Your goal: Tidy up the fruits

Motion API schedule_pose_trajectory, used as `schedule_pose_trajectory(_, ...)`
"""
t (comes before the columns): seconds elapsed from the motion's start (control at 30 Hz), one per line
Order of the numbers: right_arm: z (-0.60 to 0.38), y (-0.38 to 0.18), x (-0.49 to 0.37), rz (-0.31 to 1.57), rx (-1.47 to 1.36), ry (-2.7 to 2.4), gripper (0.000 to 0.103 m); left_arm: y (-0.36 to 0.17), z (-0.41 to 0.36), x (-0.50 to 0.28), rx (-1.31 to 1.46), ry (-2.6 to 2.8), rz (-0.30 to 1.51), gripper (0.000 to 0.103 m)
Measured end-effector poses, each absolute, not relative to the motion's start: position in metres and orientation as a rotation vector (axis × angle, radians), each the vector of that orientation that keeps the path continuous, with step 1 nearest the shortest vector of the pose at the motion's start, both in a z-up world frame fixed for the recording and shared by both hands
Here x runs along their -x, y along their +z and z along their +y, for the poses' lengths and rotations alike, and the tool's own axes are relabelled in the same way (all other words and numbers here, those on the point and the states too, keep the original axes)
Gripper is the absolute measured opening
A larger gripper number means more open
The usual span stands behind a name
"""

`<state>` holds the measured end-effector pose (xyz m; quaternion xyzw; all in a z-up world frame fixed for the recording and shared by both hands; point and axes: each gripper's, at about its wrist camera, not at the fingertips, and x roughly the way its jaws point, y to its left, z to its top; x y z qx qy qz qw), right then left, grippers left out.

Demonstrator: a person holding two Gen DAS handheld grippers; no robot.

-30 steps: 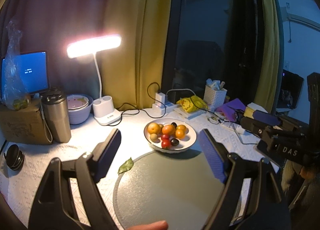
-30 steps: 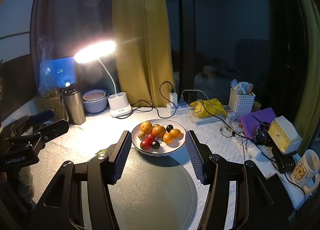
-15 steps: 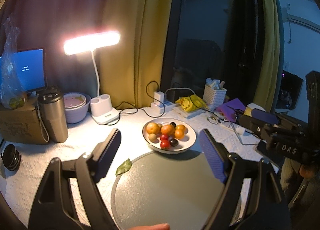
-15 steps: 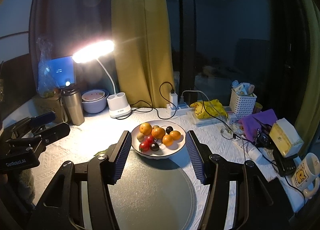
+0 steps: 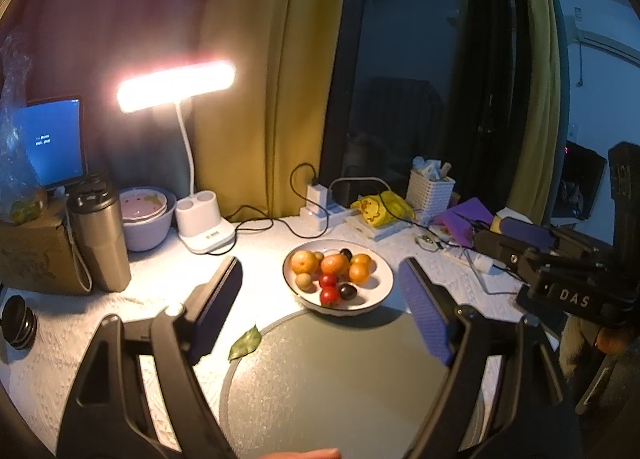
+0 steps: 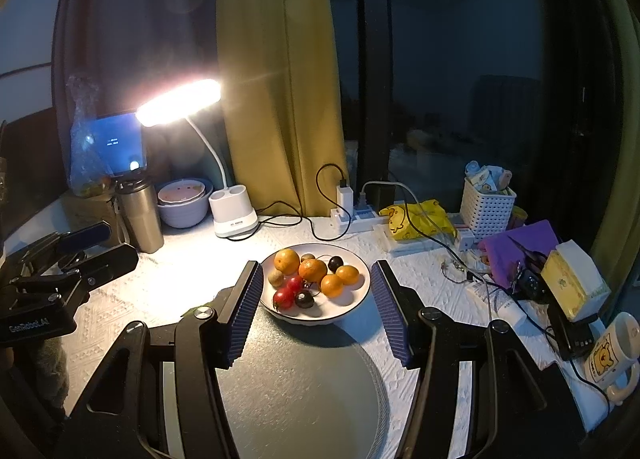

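Hovering above a round grey mat, both grippers face a white plate of fruit on the white textured surface; left gripper with jaws wide apart and holding nothing, right gripper likewise with jaws apart and holding nothing. On the plate, touching or just beside one another: oranges, red tomatoes, dark plums and small brown fruits. Plate resting at the far edge of the mat, between the blue ribbed pads of each gripper as seen from its own camera. A green leaf lying at the mat's left edge. Behind the plate, a lit desk lamp on a white base, a steel tumbler, a stack of bowls, a power strip with plugged cables, a yellow packet and a white lattice basket. At far right, a tissue box and a cartoon mug. A fingertip showing at the bottom edge of the left view
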<state>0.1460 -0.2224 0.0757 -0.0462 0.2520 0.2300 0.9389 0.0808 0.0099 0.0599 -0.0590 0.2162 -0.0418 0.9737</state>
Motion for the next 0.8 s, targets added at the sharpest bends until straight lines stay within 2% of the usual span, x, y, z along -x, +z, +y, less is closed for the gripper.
schedule_pose_trajectory(0.8,-0.226,0.068,-0.167,0.532,0.085,0.465,0.059,0.057,0.007,-0.103,0.11,-0.093,0.454,0.081)
